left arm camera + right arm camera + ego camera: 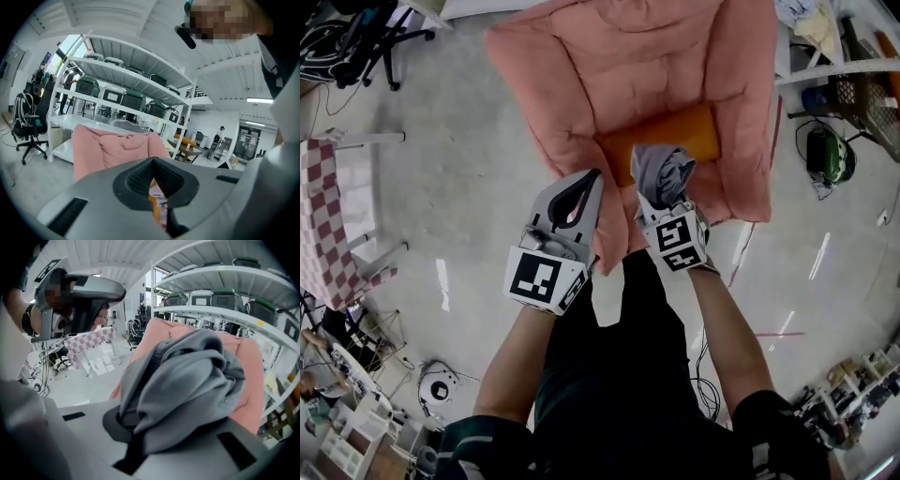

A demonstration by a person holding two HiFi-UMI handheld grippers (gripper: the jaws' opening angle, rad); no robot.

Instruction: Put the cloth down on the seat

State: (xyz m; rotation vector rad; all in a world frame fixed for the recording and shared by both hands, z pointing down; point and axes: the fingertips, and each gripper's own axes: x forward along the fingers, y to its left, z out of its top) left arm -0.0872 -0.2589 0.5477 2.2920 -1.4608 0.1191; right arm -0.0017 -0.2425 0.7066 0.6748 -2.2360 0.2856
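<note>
A bunched grey cloth [664,173] hangs over the front of a pink padded chair [609,66], just above its orange seat cushion [675,136]. My right gripper [652,202] is shut on the cloth. In the right gripper view the cloth [187,380] spills over the jaws and hides their tips, with the pink chair [251,376] behind it. My left gripper [592,180] sits to the left of the cloth at the chair's front edge. Its jaws meet at the tips, and I see nothing held in the left gripper [152,161]. The chair [117,145] stands ahead of it.
A red-checkered table [328,216] stands at the left and a black office chair [366,37] at the top left. White shelving with green crates [131,98] is behind the chair. Baskets [862,94] and a green object [825,155] lie at the right.
</note>
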